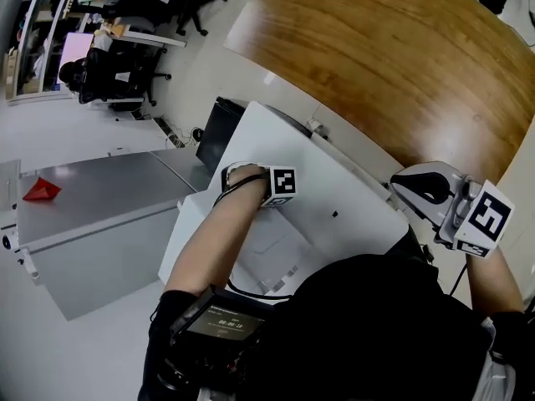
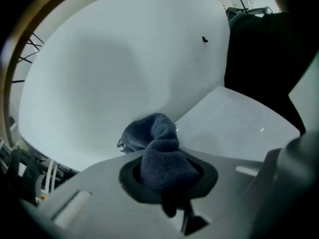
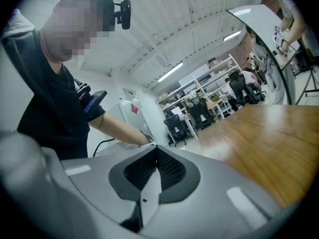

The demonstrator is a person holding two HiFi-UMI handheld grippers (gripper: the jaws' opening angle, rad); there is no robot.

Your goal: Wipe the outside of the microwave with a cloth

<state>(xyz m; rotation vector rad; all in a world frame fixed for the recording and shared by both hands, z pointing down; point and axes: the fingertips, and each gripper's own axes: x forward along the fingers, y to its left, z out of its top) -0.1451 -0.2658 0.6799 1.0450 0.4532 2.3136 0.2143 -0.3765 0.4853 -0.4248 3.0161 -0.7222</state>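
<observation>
My left claw (image 2: 167,183) is clamped on the dark blue cloth (image 2: 157,148). The cloth is bunched between the jaws and spills out toward 12 o'clock, where its free end lies against the microwave (image 2: 99,73). In the left gripper view the microwave's white outer panel fills everything from 9 to 1 o'clock. A small black mark (image 2: 204,40) sits on it at 1 o'clock, and a second white face meets it along an edge at 3 o'clock.

My right claw (image 3: 152,158) is pinched narrow, pads together with nothing between them. It hangs off the microwave's corner, at 3 o'clock in the head view. In its own view the wooden table (image 3: 269,143) lies at 3 o'clock, and my left forearm (image 3: 119,128) reaches in at 10 o'clock.

In the head view a grey desk (image 1: 100,190) stands at 9 o'clock, with a small red thing (image 1: 40,192) on it.
</observation>
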